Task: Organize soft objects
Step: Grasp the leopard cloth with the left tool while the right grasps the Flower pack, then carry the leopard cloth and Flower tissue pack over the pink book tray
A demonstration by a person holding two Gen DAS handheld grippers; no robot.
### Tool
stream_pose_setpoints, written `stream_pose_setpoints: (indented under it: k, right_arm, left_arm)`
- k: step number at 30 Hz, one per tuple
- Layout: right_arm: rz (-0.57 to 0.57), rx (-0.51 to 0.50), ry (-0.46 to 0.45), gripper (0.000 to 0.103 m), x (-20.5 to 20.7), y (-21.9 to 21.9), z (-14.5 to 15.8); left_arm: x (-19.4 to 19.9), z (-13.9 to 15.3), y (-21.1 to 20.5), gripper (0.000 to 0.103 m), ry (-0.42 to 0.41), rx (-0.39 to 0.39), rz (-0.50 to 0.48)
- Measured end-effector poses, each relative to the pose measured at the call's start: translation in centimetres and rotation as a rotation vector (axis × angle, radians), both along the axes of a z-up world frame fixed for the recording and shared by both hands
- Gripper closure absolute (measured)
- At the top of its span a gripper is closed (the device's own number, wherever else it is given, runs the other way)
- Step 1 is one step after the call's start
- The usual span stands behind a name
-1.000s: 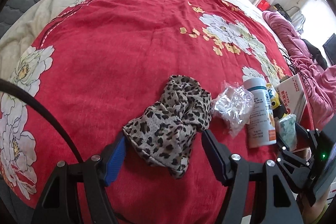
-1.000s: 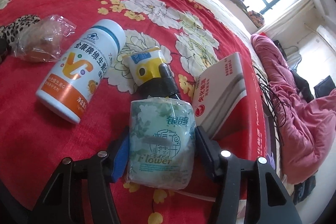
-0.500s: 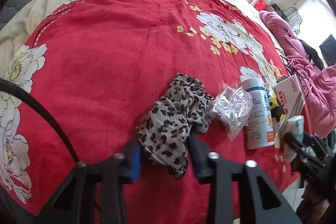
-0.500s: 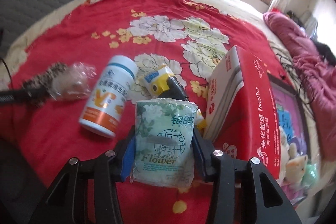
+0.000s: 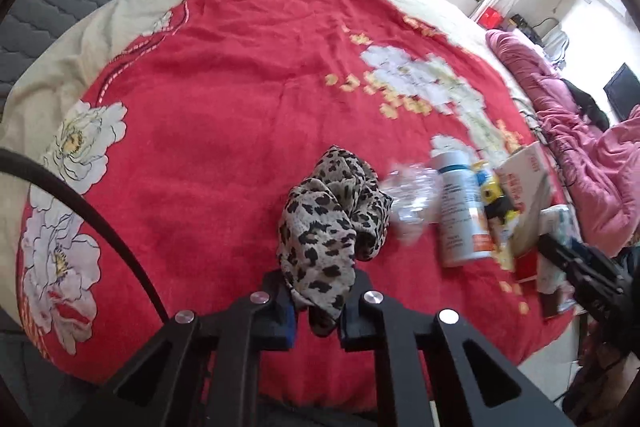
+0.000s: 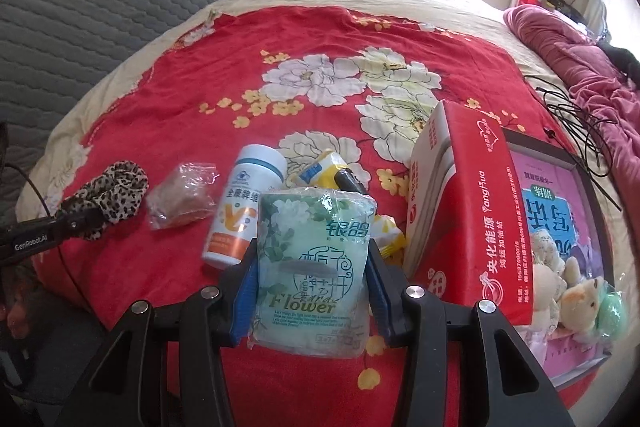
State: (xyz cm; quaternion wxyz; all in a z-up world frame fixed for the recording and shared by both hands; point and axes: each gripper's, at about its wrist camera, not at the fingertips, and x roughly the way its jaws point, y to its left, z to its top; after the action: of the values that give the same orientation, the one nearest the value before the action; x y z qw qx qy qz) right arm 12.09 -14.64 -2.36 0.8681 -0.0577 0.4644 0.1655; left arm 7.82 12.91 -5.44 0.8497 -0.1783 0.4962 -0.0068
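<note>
The left claw [image 5: 318, 311] is closing, its blue pads pinching the lower end of a leopard-print scarf [image 5: 334, 223] bunched on the red floral bedspread [image 5: 224, 115]; the right wrist view shows that claw's black arm marked "GenRobot.AI" at the scarf. The right claw [image 6: 312, 291] stands narrow, its pads pressed on both sides of a pale green tissue pack [image 6: 314, 267] printed with white flowers, the Chinese characters "银鸽" and the word "Flower"; smaller print below is too fine to read. Behind the pack, on the bedspread, lies a white bottle [image 6: 244, 211] with a blue-banded cap and an orange base, its label in Chinese characters over a large orange "C". Left of it sits a crumpled clear plastic bag [image 6: 180, 201] with something brownish inside. Just behind the pack there is a yellow and blue packet [image 6: 324, 171], partly hidden. To the right stands a red and white box [image 6: 476, 211] printed "YangHua" with Chinese text and a number string, next to a pink boxed set [image 6: 560, 227] holding small plush toys
</note>
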Motion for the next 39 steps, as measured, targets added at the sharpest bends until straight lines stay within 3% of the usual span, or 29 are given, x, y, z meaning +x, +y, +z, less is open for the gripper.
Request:
stream_pose_setpoints:
  k: [15,27,39]
  right_arm:
    - [-0.029,0.085,-0.062,0.054,-2.0,-2.9,3.8]
    - [-0.13,0.169,-0.098,0.054,-3.1,-8.9,6.2]
    - [-0.189,0.141,-0.145,0.054,-4.4,-12.7,7.7]
  left_arm:
    - [-2.3,6.8,-6.7,0.089,-0.128,0.017,-0.091]
    - [-2.5,8.9,-12.0,0.089,-0.176,0.027,-0.164]
    - [-2.1,10.1,-16.9,0.089,-0.19,0.062,-0.259]
